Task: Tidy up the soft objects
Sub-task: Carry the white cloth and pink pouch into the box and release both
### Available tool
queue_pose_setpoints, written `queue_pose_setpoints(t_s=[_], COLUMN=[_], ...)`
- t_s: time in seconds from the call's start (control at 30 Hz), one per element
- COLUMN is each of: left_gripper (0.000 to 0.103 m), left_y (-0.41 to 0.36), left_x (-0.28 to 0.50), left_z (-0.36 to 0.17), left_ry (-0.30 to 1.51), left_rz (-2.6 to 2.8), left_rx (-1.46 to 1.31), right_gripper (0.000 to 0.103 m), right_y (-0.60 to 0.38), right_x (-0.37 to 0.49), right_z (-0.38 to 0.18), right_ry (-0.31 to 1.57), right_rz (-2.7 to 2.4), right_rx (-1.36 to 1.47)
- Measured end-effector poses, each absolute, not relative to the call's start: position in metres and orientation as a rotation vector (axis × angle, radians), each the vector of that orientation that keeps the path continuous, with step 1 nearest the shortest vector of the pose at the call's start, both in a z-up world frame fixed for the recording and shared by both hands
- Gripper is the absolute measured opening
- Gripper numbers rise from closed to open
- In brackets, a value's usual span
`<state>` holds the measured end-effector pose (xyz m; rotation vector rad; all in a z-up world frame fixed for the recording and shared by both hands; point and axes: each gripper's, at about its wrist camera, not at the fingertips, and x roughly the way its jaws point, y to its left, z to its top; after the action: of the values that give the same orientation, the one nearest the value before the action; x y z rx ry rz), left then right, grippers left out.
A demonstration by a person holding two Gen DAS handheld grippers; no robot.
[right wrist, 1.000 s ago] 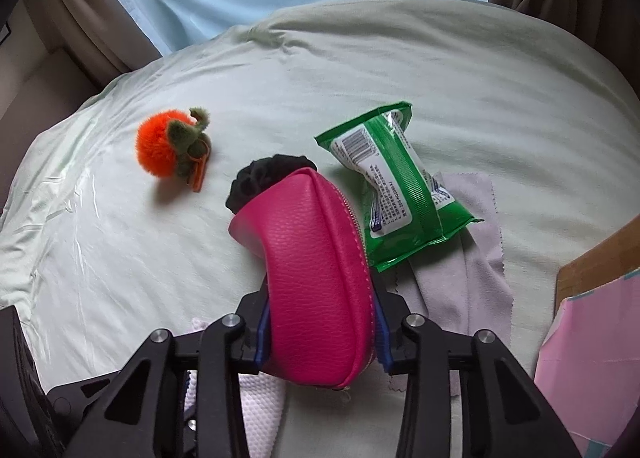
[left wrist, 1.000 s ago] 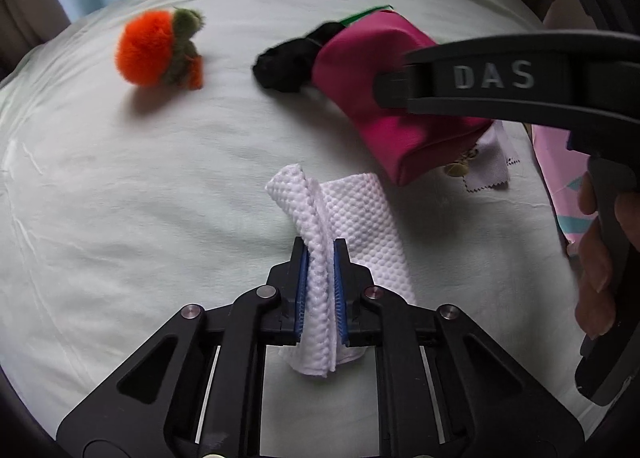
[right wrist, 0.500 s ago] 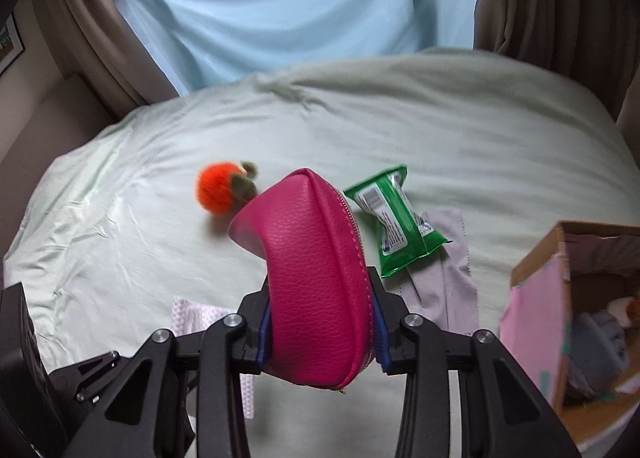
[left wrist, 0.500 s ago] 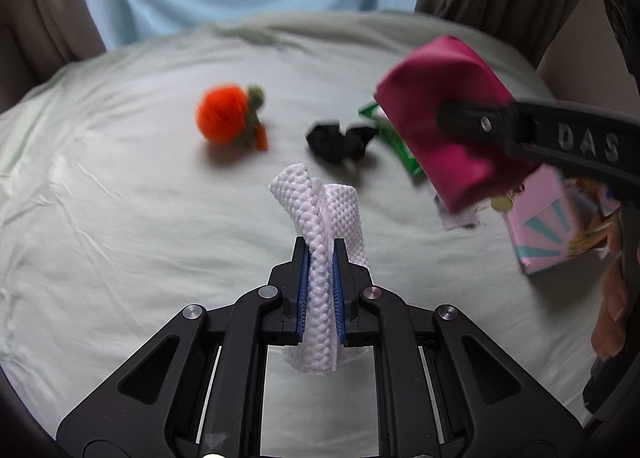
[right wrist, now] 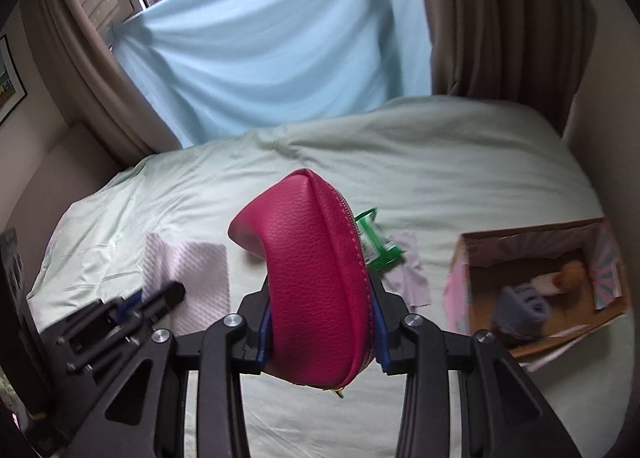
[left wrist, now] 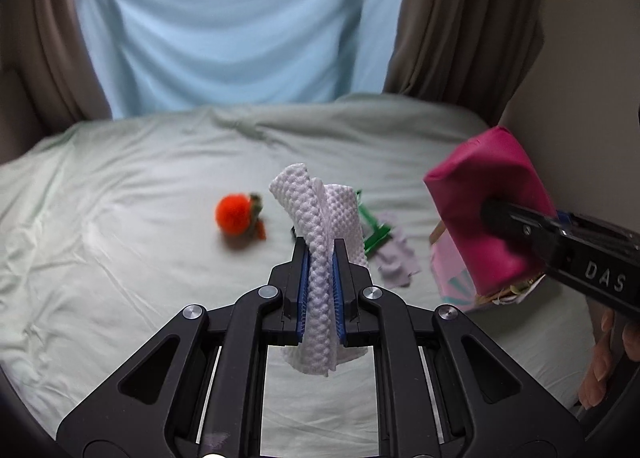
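My left gripper (left wrist: 320,286) is shut on a white textured cloth (left wrist: 320,226) and holds it up off the bed. My right gripper (right wrist: 320,322) is shut on a magenta zip pouch (right wrist: 316,282) and holds it in the air; the pouch also shows in the left wrist view (left wrist: 488,218), at the right. An orange pom-pom toy (left wrist: 236,214), a green wipes packet (right wrist: 376,244) and a lilac cloth (right wrist: 408,274) lie on the pale green bed sheet (right wrist: 460,162). An open cardboard box (right wrist: 480,282) stands at the right and holds soft items.
The left gripper and its white cloth (right wrist: 188,274) show at the left of the right wrist view. Brown curtains (left wrist: 460,18) and a light blue drape (left wrist: 240,26) hang behind the bed. A wall is at the right.
Both grippers have lifted up and away from the bed with the cloth and the pouch. The right gripper has swung right, so the box is now fully in view.
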<state>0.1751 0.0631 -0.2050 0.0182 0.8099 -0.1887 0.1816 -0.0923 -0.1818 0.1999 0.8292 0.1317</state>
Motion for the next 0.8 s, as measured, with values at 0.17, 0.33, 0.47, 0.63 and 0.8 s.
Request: queue_pose_setpoints(t_s=[0.17, 0.33, 0.47, 0.63, 0.8], left_gripper=[0.009, 0.009, 0.009, 0.009, 0.009], left_y=[0.029, -0.022, -0.068, -0.131, -0.197], left_x=[0.173, 0.176, 0.177, 0.191, 0.214], left_z=[-0.170, -0.150, -0.151, -0.168, -0.207], left_ry=[0.784, 0.789, 0.804, 0.843, 0.913], left_rz=[-0.205, -0.220, -0.229, -0.240, -0.254], left_rx=[0.004, -0.044, -0.059, -0.094, -0.084], right_gripper=[0.036, 0.036, 0.036, 0.036, 0.036], right_y=[-0.132, -0.183, -0.231, -0.291, -0.348], right_x=[0.165, 0.157, 0.150, 0.153, 0.167], right_z=[-0.153, -0.133, -0.125, -0.134, -0.162], right_ry=[0.788, 0.784, 0.798, 0.836, 0.890], right_rz=[0.088, 0.063, 0.041, 0.026, 0.018], right_rx=[0.227, 0.229, 0.221, 0.224, 0.226])
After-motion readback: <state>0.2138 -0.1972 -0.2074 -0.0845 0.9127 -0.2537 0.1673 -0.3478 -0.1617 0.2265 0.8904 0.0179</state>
